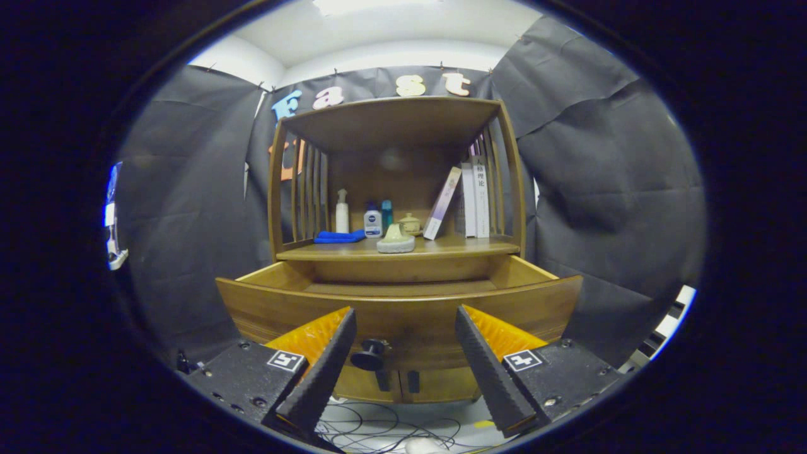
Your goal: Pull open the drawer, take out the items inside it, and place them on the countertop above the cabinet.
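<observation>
The wooden drawer (403,309) is pulled out toward me, its front panel just ahead of my fingers. Its dark round knob (370,355) sits between the fingers, nearer the left one. What I can see of the drawer's inside is bare wood; the front panel hides the lower part. My gripper (403,315) is open, with nothing between its black ridged fingers (321,372). On the countertop (441,248) above the drawer rests a grey-green rounded item (396,241) near the front edge, with a folded blue cloth (339,237) to its left.
At the back of the countertop stand a white pump bottle (342,212), a small white-and-blue bottle (372,221), a teal bottle (386,214), a small lidded pot (410,222) and several books (473,198). Cabinet doors (403,383) sit below the drawer. Cables (378,429) lie on the floor.
</observation>
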{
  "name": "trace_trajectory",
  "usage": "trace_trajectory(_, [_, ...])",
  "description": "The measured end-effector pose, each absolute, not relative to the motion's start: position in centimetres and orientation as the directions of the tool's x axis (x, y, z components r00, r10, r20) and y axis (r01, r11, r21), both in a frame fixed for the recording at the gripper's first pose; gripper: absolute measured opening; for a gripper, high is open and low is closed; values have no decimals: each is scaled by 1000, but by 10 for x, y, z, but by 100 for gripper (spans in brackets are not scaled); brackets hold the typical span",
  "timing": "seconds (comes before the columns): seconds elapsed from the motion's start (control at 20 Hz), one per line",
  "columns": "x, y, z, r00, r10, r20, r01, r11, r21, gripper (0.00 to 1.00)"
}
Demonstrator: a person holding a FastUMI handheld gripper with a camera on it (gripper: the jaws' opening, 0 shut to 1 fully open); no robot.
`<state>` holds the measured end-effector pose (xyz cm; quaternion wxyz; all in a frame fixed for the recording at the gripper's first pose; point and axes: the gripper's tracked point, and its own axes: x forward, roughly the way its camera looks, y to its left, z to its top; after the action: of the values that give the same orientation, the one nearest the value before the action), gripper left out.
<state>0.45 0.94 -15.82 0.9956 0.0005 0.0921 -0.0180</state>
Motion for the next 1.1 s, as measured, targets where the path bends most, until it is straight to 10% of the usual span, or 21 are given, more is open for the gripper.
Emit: trace_trajectory(1.1, [66,31,-211,964,-105,-243,96,994,-48,99])
